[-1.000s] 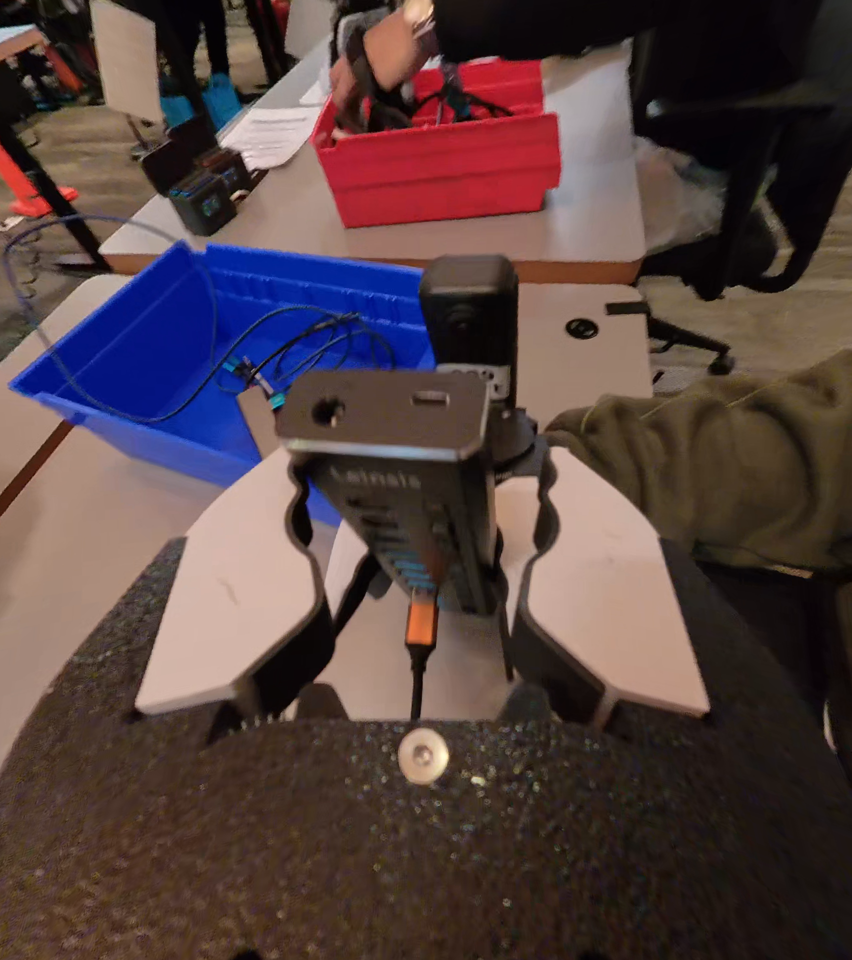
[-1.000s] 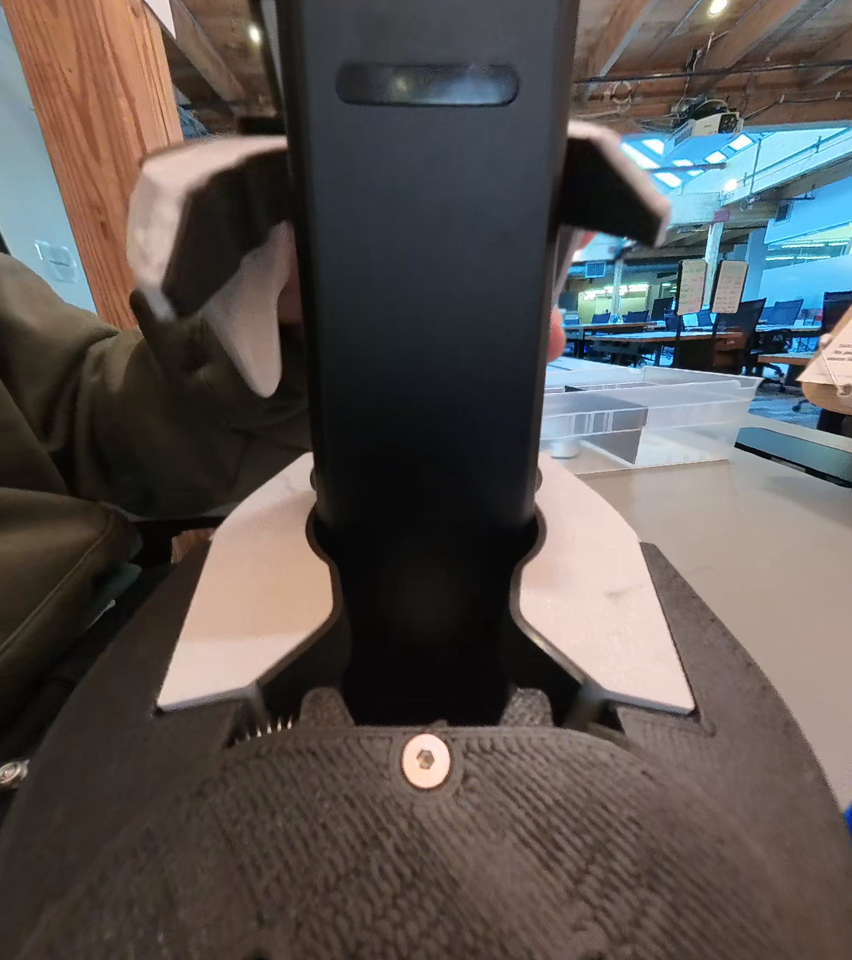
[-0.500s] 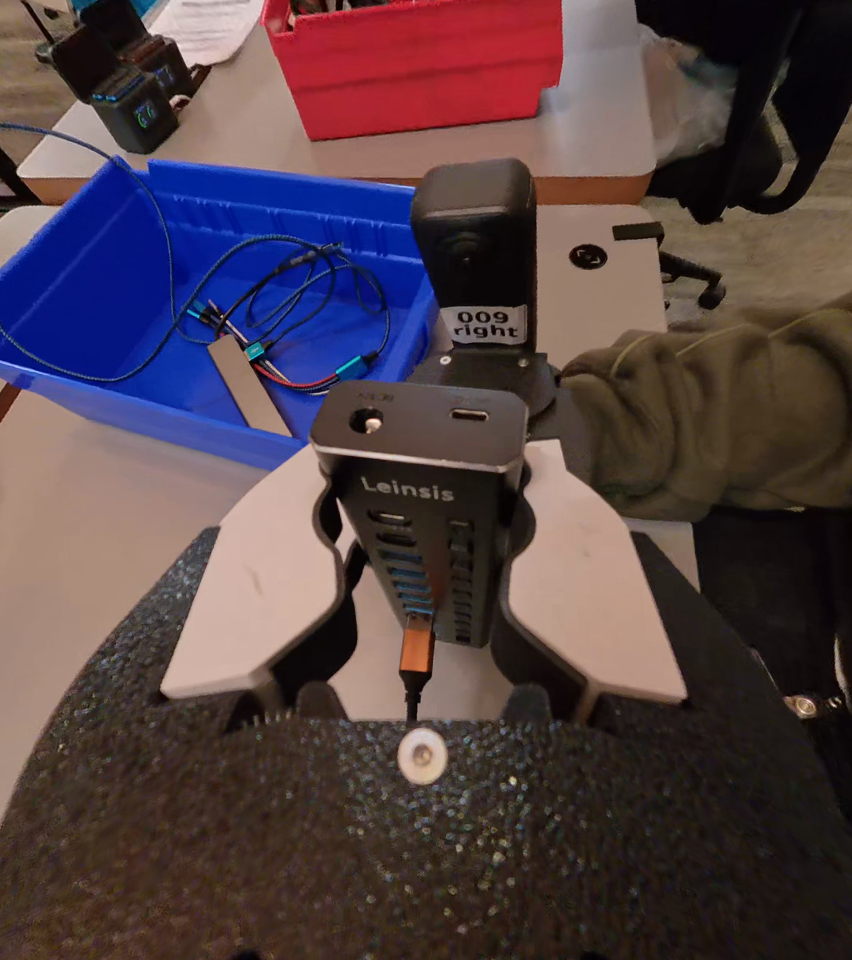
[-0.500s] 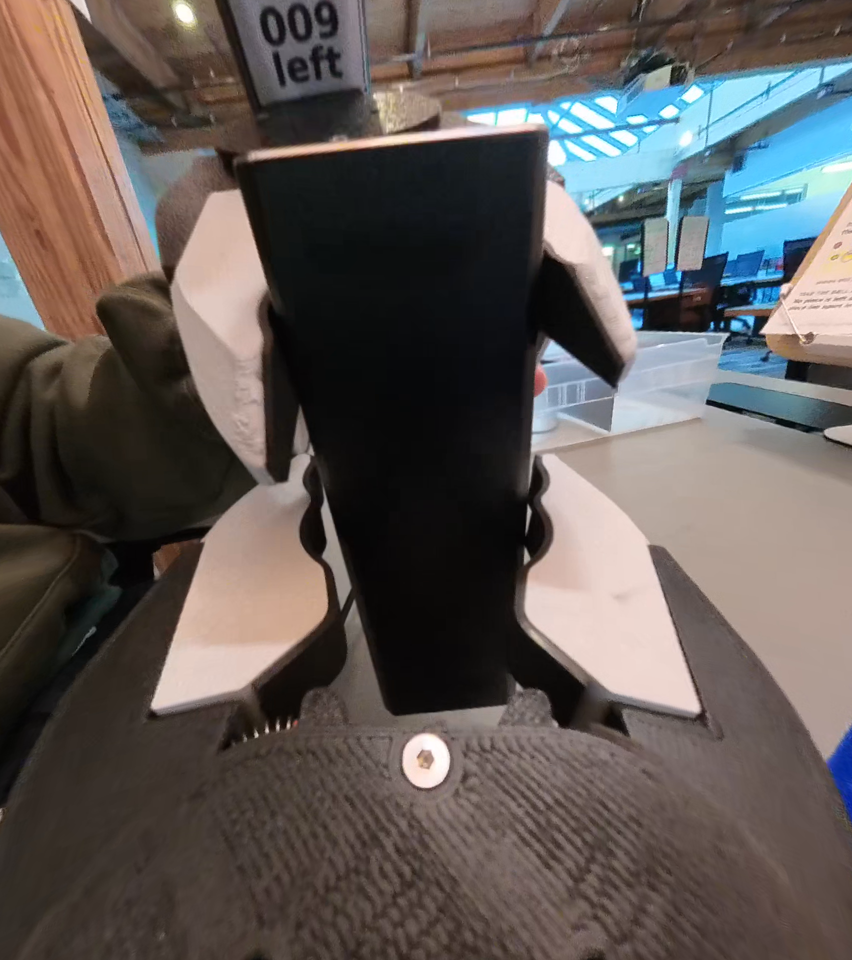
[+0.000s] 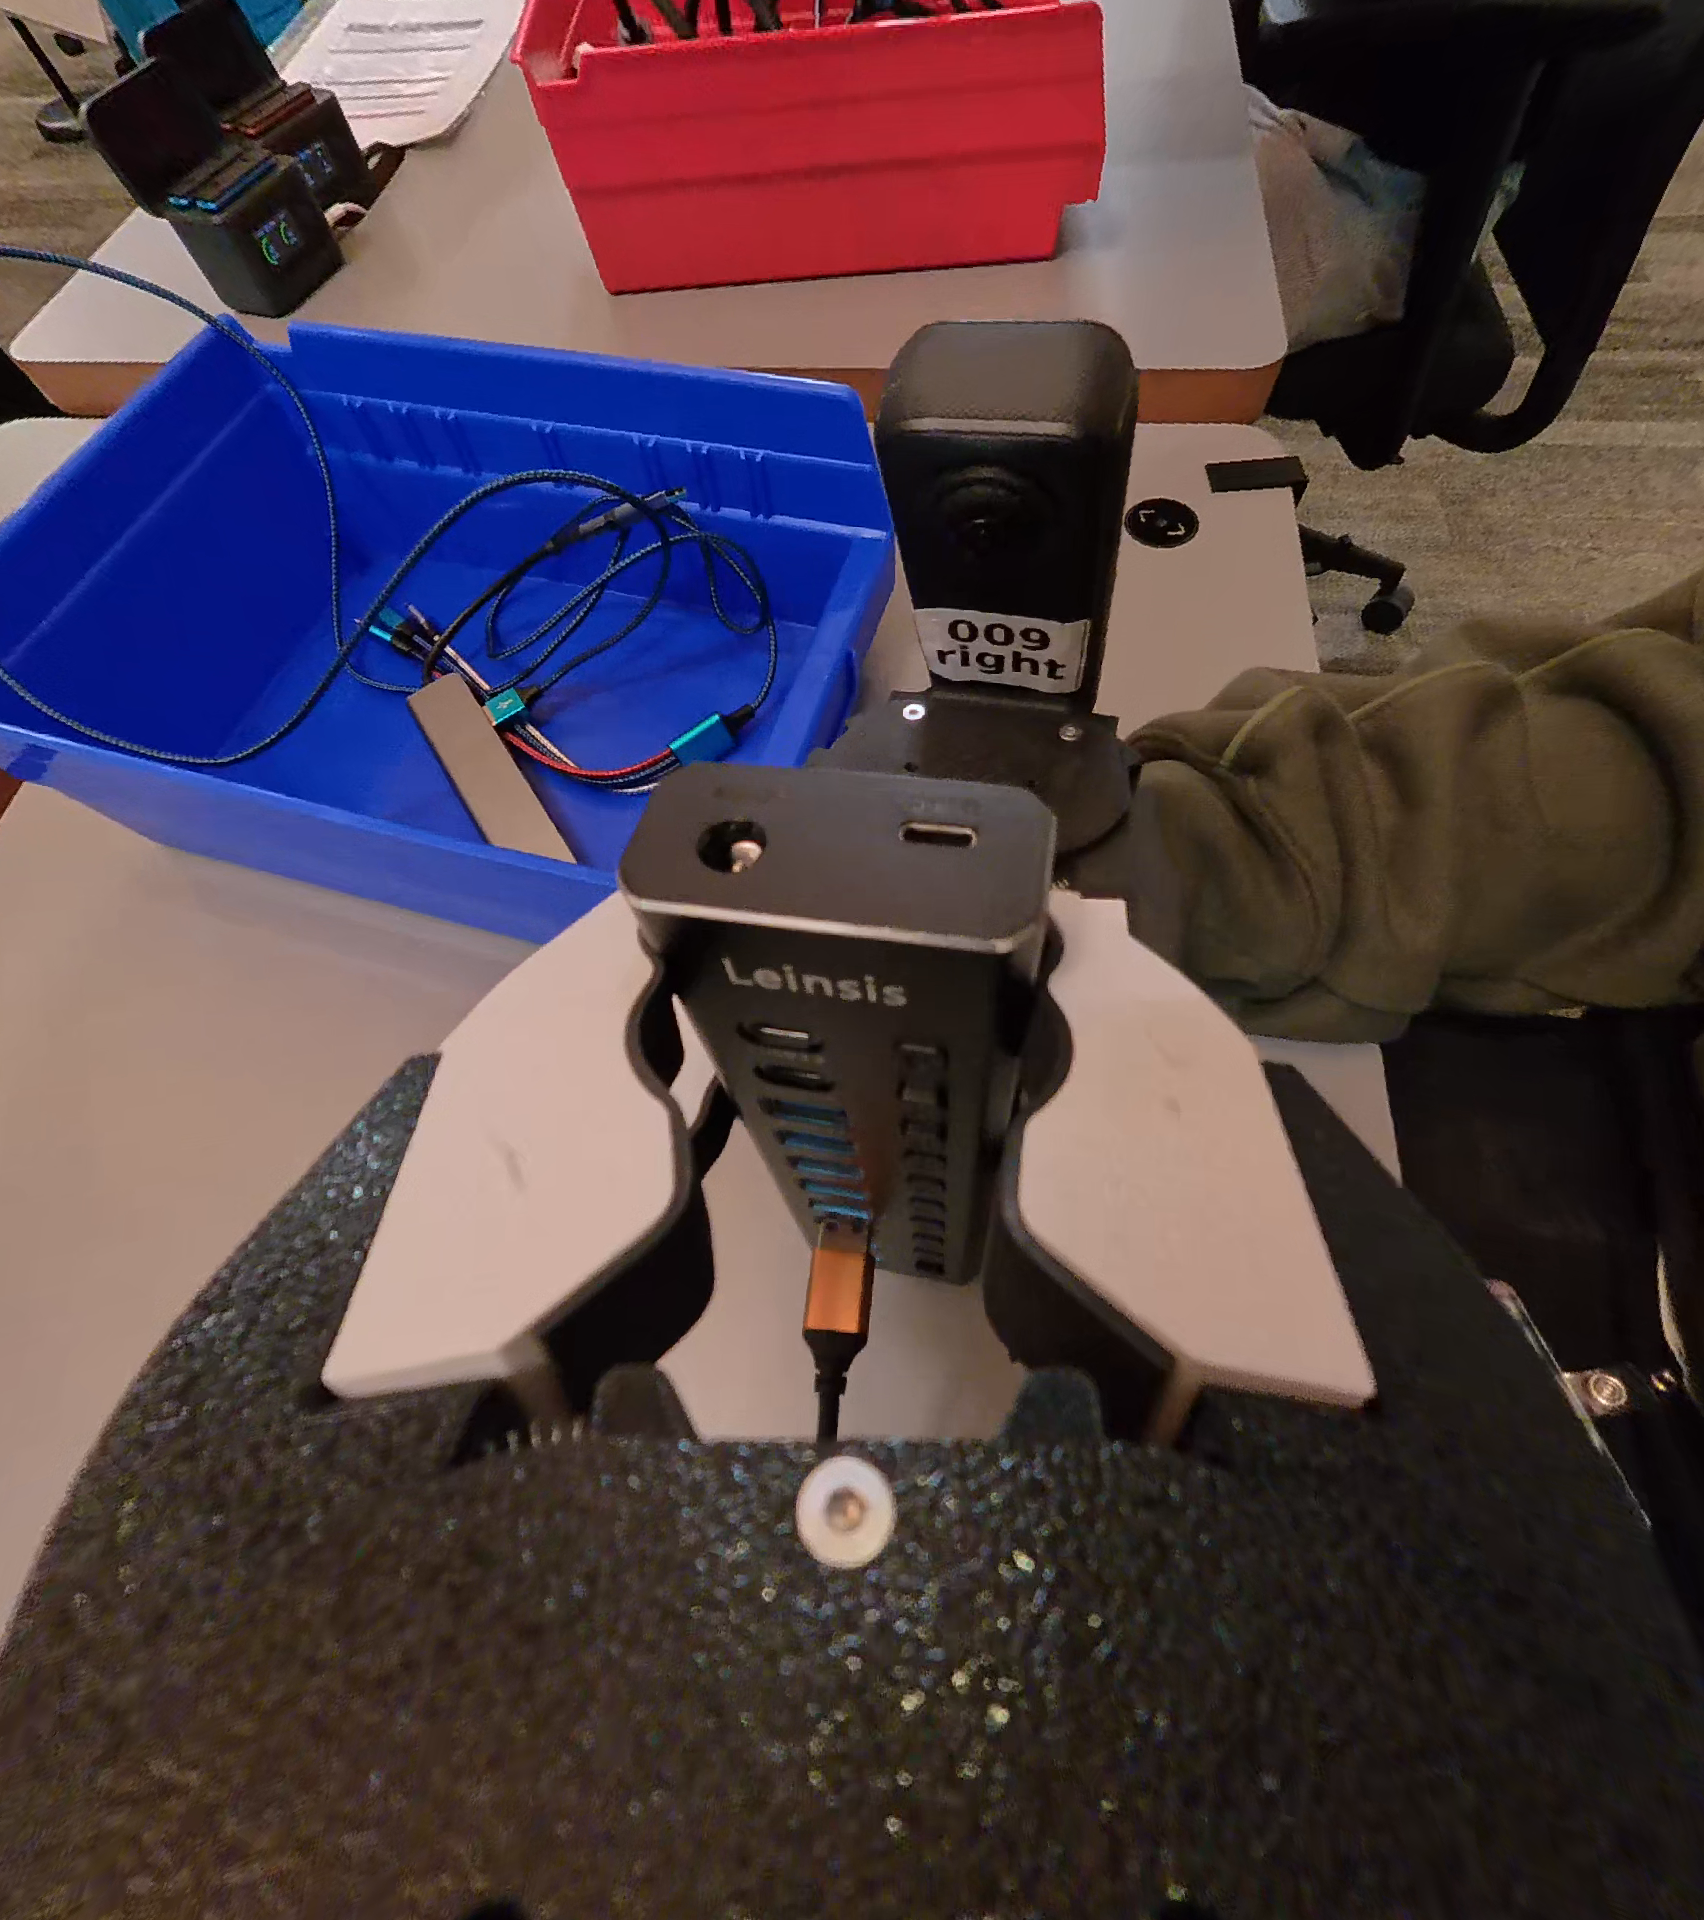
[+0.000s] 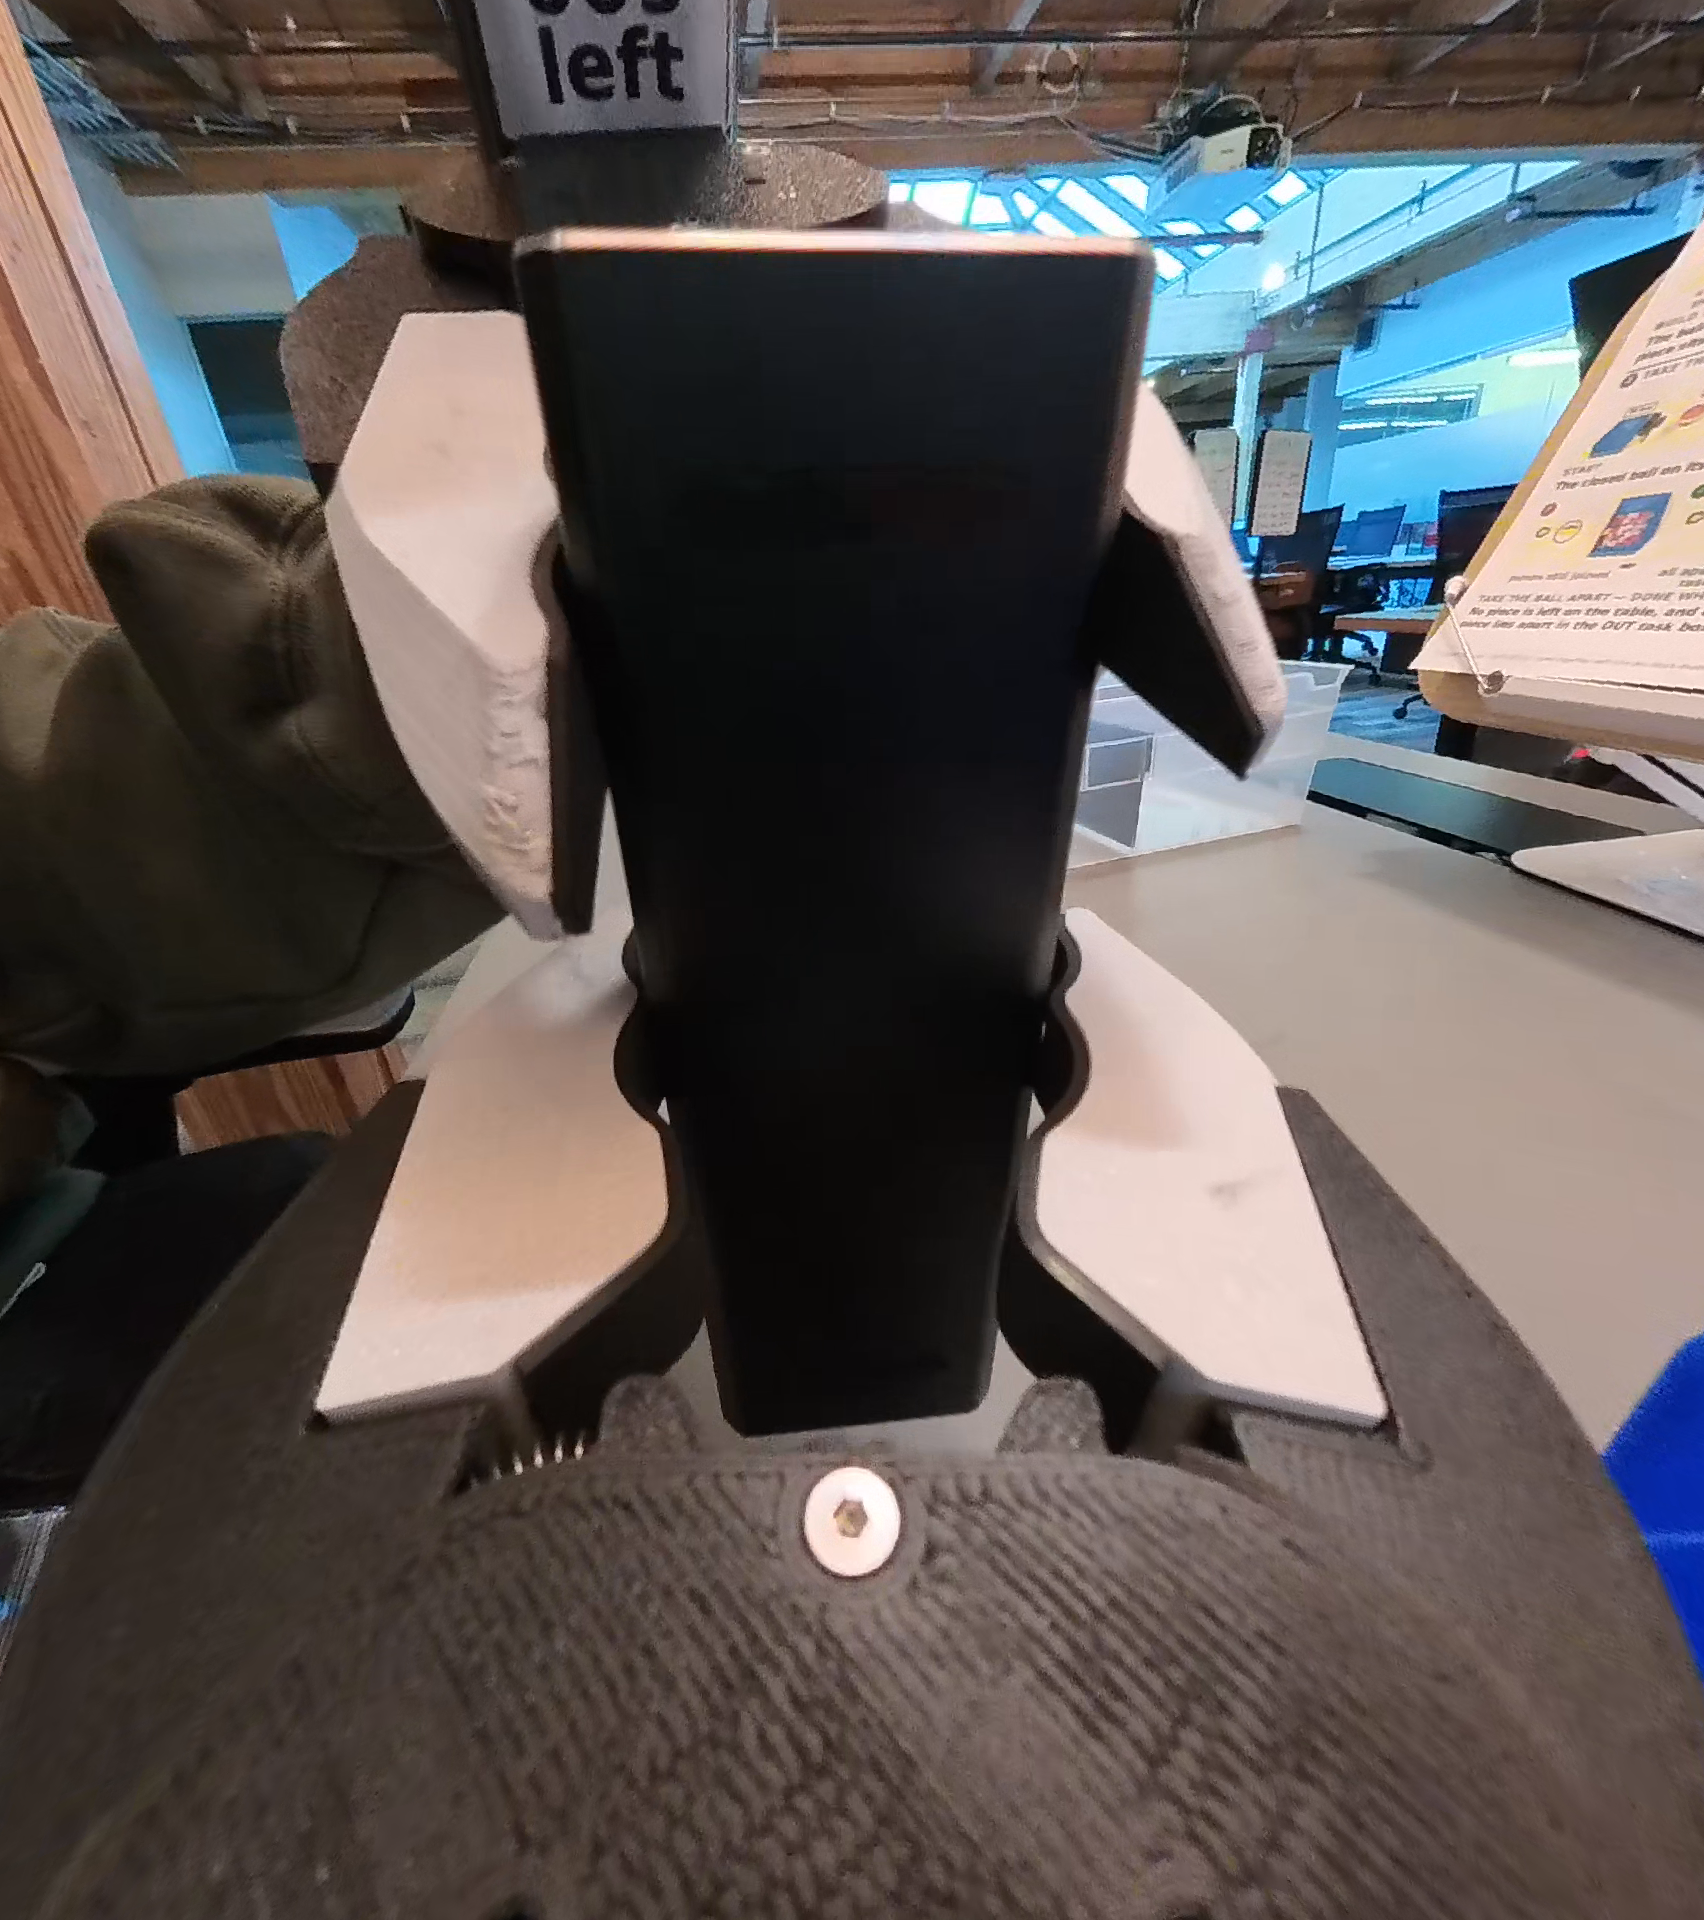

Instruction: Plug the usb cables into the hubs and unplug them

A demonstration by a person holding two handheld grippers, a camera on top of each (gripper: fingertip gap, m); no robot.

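Observation:
A black USB hub [image 5: 827, 862] stands upright over the table, held by both grippers. My left gripper [image 5: 843, 966] is shut on its sides; the port face is toward this camera. An orange USB plug [image 5: 837, 1294] with a black cable sits in the lowest blue port. My right gripper [image 6: 848, 997] is shut on the same hub [image 6: 827, 623] from the opposite side and sees its plain back. The left gripper's white fingers [image 6: 453, 623] clamp the hub higher up in the right wrist view. The right gripper's camera [image 5: 1009, 499] shows behind the hub.
A blue bin [image 5: 152, 540] to the left holds several coiled cables [image 5: 619, 623] and a silver hub [image 5: 489, 769]. A red bin [image 5: 827, 156] and black chargers [image 5: 245, 208] stand on the far table. An instruction sheet [image 6: 1637, 499] on a stand and a clear bin [image 6: 1191, 769] stand to the right.
Both grippers tilted with the hub still between them. The hub's ends came into view, the left view now looks down into the blue bin, and the hand at the red bin left the frame.

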